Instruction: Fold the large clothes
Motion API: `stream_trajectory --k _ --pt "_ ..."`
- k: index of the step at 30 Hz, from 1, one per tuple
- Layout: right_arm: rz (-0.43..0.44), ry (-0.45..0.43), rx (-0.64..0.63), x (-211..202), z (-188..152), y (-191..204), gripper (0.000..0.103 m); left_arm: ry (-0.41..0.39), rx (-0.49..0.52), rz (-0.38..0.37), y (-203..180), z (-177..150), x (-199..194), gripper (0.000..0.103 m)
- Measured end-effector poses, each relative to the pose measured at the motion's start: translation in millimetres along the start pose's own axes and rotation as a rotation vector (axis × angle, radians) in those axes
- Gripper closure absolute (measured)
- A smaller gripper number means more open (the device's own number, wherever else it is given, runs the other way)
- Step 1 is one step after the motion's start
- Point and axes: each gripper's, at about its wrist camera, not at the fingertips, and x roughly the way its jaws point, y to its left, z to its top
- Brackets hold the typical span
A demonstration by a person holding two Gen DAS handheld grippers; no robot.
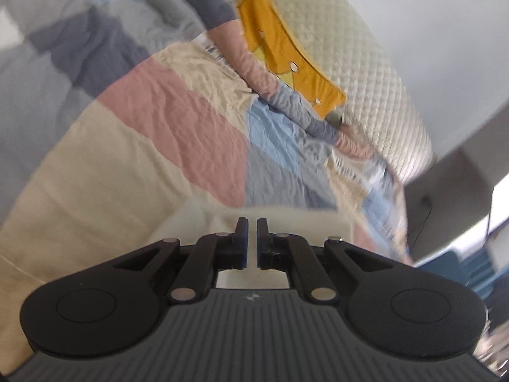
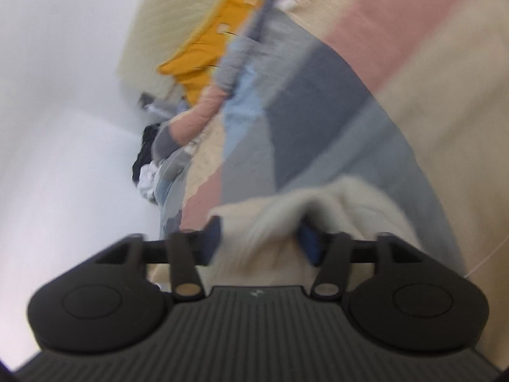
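Observation:
A cream garment (image 1: 286, 219) lies on the patchwork quilt (image 1: 178, 121), right at my left gripper (image 1: 252, 232). That gripper's pads stand almost together, with a thin strip of the cream cloth showing between them. In the right wrist view, the cream garment (image 2: 273, 222) is bunched up and blurred between the spread jaws of my right gripper (image 2: 261, 238). The blue pads (image 2: 310, 242) stand well apart and the cloth sits loosely in the gap.
The quilt (image 2: 318, 95) has pink, blue, grey and cream blocks and covers the bed. An orange cloth (image 1: 286, 47) lies at its far edge against a cream quilted surface (image 1: 366, 63). A dark and white heap of clothes (image 2: 146, 149) sits by the white wall. Grey furniture (image 1: 461, 175) stands beside the bed.

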Motion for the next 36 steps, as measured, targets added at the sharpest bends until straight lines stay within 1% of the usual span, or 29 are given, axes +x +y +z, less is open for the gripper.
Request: stream_trajectory --k 2,4,6,7,8,11,12,13,17,19,21,22,24,26,28,30,31,34,36 --pt "-0.005 -0.046 -0.069 -19 -4 12 0.043 0.011 0.014 -0.010 -5 -6 -3 0.097" --pt "-0.017 -0.081 -0.105 -33 -8 17 0.043 0.012 0.003 0.001 -8 -13 -4 0.088" --pt "-0.072 -0.106 -0.140 -43 -10 19 0.043 0.008 0.003 0.011 -12 -19 -6 0.068" --pt "-0.110 -0.116 -0.159 -47 -10 19 0.043 0.006 0.005 0.015 -13 -22 -6 0.063" --pt "-0.148 -0.120 -0.178 -49 -9 18 0.043 0.005 0.009 0.028 -14 -25 -6 0.062" --pt "-0.258 -0.125 -0.238 -48 -5 12 0.044 0.003 0.056 0.078 -19 -32 -5 0.061" --pt "-0.277 -0.122 -0.256 -46 -5 10 0.044 0.006 0.072 0.080 -20 -33 -4 0.061" --pt "-0.276 -0.115 -0.267 -43 -4 8 0.044 0.011 0.083 0.072 -23 -33 -3 0.061" --pt "-0.196 -0.086 -0.288 -35 -3 10 0.046 0.019 0.089 0.002 -35 -32 -2 0.060" --pt "-0.175 -0.081 -0.295 -29 -1 17 0.046 0.016 0.112 -0.022 -47 -32 -3 0.056" --pt "-0.156 -0.077 -0.313 -23 1 26 0.046 -0.007 0.122 -0.040 -62 -32 -4 0.044" --pt "-0.161 -0.078 -0.329 -20 1 31 0.046 -0.014 0.119 -0.033 -69 -32 -2 0.041" --pt "-0.203 -0.070 -0.359 -11 3 43 0.046 -0.023 0.092 0.006 -83 -31 3 0.032" --pt "-0.229 -0.052 -0.376 -1 6 53 0.046 -0.044 0.089 0.057 -98 -30 9 0.030" --pt "-0.234 -0.041 -0.394 7 10 62 0.046 -0.063 0.135 0.104 -115 -29 17 0.030" --pt "-0.257 -0.019 -0.427 17 14 71 0.046 -0.093 0.222 0.184 -133 -29 26 0.030" --pt "-0.275 -0.013 -0.449 22 15 75 0.046 -0.094 0.258 0.207 -140 -29 32 0.030" --pt "-0.306 0.014 -0.517 34 17 83 0.046 -0.051 0.306 0.242 -152 -31 49 0.030" --pt "-0.335 0.026 -0.528 39 19 82 0.046 -0.022 0.328 0.291 -156 -33 61 0.030"
